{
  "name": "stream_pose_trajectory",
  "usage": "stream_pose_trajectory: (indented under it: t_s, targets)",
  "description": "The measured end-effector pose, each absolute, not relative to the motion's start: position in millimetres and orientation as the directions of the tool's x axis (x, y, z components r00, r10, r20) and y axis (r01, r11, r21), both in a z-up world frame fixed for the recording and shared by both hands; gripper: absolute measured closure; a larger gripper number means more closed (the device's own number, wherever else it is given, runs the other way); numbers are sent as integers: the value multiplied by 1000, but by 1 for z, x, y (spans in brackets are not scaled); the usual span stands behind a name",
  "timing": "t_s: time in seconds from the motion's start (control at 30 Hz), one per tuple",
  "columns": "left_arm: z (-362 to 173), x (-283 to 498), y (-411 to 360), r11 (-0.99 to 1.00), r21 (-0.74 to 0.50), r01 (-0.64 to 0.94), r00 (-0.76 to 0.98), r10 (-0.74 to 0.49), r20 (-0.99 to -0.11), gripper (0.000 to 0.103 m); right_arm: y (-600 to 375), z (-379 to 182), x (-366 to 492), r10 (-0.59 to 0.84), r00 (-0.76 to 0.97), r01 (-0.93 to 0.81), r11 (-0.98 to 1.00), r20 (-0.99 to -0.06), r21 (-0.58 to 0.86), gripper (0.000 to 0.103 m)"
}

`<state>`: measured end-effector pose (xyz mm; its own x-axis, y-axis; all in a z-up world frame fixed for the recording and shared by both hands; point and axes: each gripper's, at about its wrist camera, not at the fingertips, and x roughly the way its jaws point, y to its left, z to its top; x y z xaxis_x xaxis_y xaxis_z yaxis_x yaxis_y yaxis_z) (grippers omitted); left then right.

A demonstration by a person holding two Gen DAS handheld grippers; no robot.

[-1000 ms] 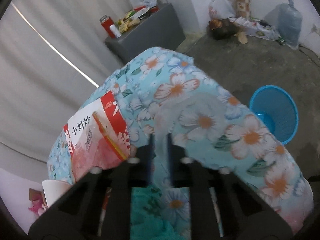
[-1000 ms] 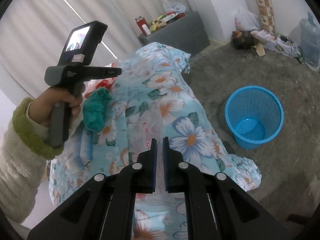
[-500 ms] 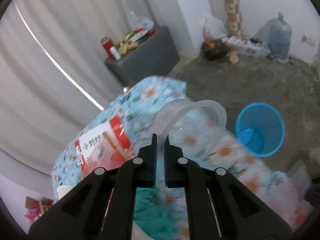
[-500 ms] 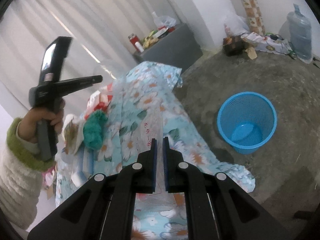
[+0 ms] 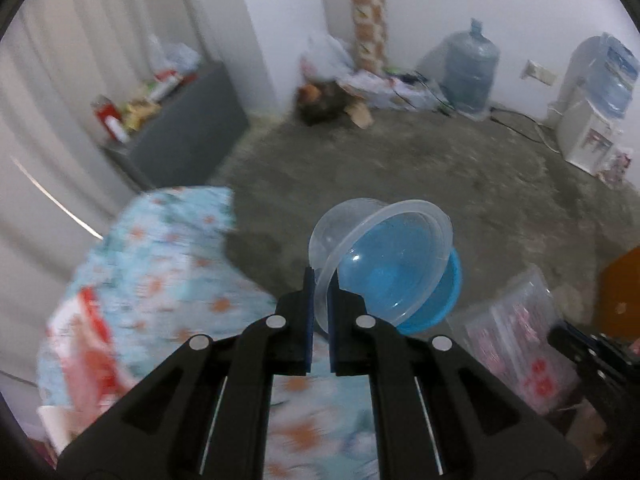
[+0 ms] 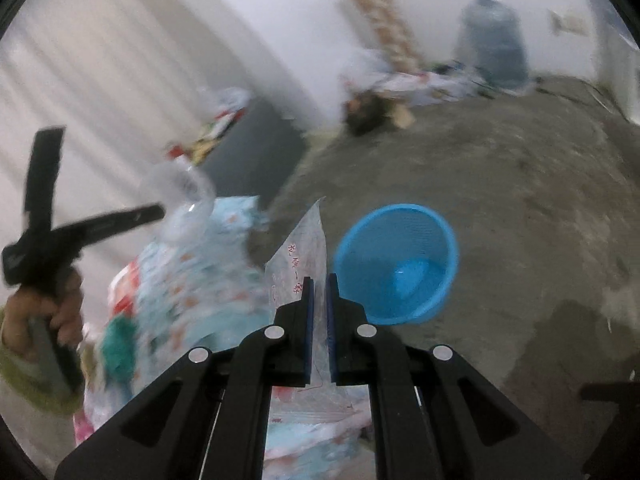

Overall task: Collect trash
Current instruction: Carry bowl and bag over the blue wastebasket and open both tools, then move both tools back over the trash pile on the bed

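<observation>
The left gripper (image 5: 319, 276) is clamped on the rim of one clear plastic container (image 5: 380, 256), held in front of one blue basket (image 5: 436, 304) on the floor. The right gripper (image 6: 319, 284) pinches one clear printed wrapper (image 6: 300, 256), just left of the basket (image 6: 396, 264), beyond the bench's (image 5: 160, 272) floral-covered edge.

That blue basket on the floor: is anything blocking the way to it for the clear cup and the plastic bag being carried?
Nothing visible does. The clear cup in the left gripper and the plastic bag in the right gripper face the open blue basket, with only bare floor between.
</observation>
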<state>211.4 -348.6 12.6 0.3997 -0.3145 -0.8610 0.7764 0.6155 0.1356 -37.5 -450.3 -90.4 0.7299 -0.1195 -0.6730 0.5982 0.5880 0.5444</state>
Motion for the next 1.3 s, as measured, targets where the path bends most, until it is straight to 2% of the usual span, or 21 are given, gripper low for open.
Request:
stream_pose_trajectory:
  t_s: [0.17,0.3,0.37,0.4,0.43,0.47,0.5,0.63,0.77,0.87,0.9,1.03,1.1,1.17,1.3]
  targets:
    - [-34,205,-401,567,112,816,320,-281,-905,99,-497,-133,-27,-143,650,699,496,-746,515,97]
    - [-75,205,-443,535,141,833,304,-228,-925,99,-527,-173,-3,-129,601,743,456,-789,491,96]
    - [-96,207,-460,524,156,837,303,-208,-930,89,-541,-197,14,-100,585,747,453,-805,487,94]
    - [-104,209,-466,517,168,839,308,-198,-930,66,-547,-209,23,-89,568,756,449,-819,476,93]
    - [-111,211,-471,513,190,837,326,-188,-927,45,-553,-219,28,-79,554,763,446,-829,468,85]
    - [-116,212,-475,512,213,832,348,-184,-919,41,-558,-234,36,-56,538,767,445,-841,461,76]
    - [-118,214,-476,514,222,829,359,-183,-915,41,-562,-248,42,-34,515,779,436,-857,451,59]
    - [-111,213,-469,531,186,827,338,-205,-919,41,-560,-271,35,-12,498,810,363,-867,460,57]
    - [-87,205,-450,517,183,836,354,-254,-900,41,-546,-263,15,-20,530,799,344,-847,492,56]
    - [-61,194,-432,514,132,847,334,-323,-886,41,-533,-248,4,-41,538,799,343,-842,494,56]
    - [-48,190,-422,512,106,853,323,-357,-876,37,-528,-239,1,-53,541,796,356,-839,490,54]
    - [-10,173,-383,496,17,868,285,-470,-835,31,-506,-197,-4,-127,546,778,445,-828,444,43]
    - [6,167,-359,507,-16,862,280,-501,-819,30,-494,-173,-2,-163,553,759,503,-817,414,35]
    - [20,163,-335,522,-62,851,267,-529,-805,30,-481,-143,0,-203,572,729,569,-794,380,30]
    - [43,158,-274,558,-158,815,254,-588,-768,24,-449,-82,3,-288,629,666,678,-722,311,13]
